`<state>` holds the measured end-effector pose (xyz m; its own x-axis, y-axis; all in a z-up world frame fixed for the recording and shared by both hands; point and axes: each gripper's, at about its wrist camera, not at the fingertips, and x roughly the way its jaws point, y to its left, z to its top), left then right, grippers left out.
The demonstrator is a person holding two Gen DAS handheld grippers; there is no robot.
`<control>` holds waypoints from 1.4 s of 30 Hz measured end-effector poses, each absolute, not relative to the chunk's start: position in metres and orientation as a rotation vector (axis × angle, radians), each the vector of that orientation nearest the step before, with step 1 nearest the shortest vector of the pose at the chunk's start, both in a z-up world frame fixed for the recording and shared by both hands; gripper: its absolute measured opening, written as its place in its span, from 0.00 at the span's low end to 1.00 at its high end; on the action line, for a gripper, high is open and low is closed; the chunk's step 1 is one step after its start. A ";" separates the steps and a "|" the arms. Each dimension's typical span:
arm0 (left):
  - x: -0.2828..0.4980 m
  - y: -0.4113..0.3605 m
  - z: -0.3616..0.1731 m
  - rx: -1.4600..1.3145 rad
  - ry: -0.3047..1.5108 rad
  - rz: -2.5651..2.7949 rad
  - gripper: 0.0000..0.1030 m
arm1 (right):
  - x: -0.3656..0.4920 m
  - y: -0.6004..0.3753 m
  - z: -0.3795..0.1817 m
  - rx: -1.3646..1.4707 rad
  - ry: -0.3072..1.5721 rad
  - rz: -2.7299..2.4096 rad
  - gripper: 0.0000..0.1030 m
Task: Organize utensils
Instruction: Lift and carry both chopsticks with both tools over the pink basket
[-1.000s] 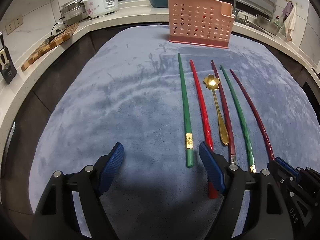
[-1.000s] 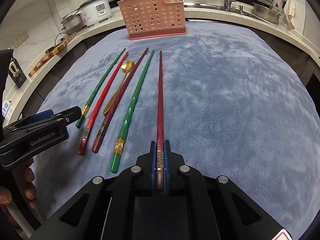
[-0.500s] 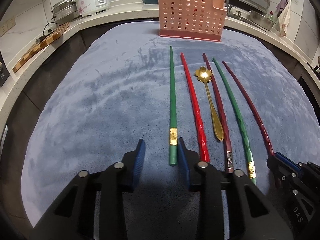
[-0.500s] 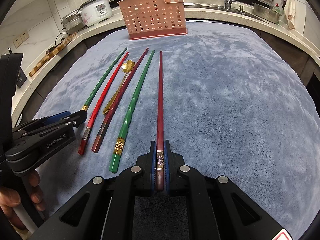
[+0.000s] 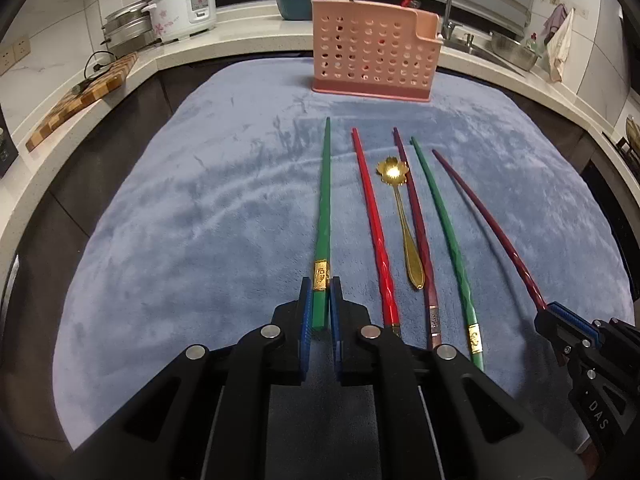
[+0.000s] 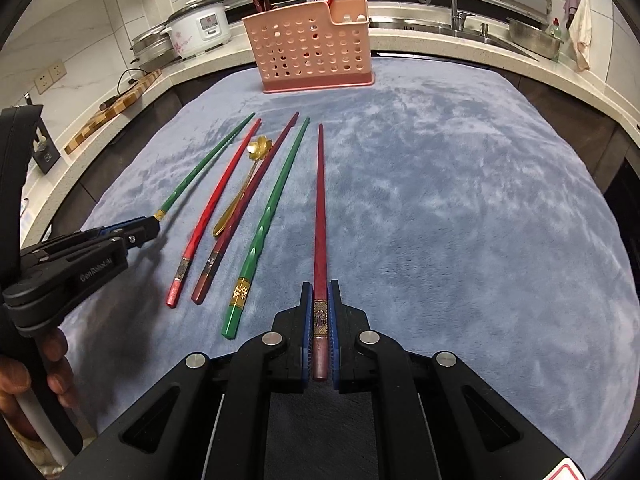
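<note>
The left gripper [image 5: 320, 304] is clamped tight on the thick end of the outermost green chopstick [image 5: 325, 208], which is laid flat on the blue cloth [image 5: 180, 240]. The right gripper [image 6: 320, 332] is pinched on the dark red chopstick [image 6: 320, 216] at its banded end. 6 utensils are counted in the row: 2 green, 1 bright red [image 5: 374, 220], 2 dark red, 1 gold spoon [image 5: 400, 208]. The pink holder [image 5: 372, 56] is set at the cloth's far edge. Only in the right view is the person's hand [image 6: 36, 380] seen.
</note>
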<state>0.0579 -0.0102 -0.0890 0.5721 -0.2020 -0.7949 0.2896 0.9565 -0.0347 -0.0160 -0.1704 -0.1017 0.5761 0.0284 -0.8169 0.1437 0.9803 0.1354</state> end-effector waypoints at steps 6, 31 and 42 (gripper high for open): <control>0.054 0.001 -0.068 0.082 0.885 -0.281 0.08 | -0.020 -0.179 -0.078 0.193 0.919 -0.084 0.06; 0.101 0.023 0.064 -0.011 0.644 -0.280 0.07 | 0.024 -0.216 0.042 0.255 0.616 -0.140 0.06; 0.144 0.010 0.133 -0.035 0.521 -0.314 0.07 | 0.066 -0.241 0.087 0.298 0.505 -0.124 0.06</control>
<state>0.1442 0.0100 0.1326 0.8207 -0.3041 -0.4837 0.2866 0.9515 -0.1120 0.0663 -0.2414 0.0872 0.8686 -0.0434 -0.4936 0.1895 0.9496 0.2499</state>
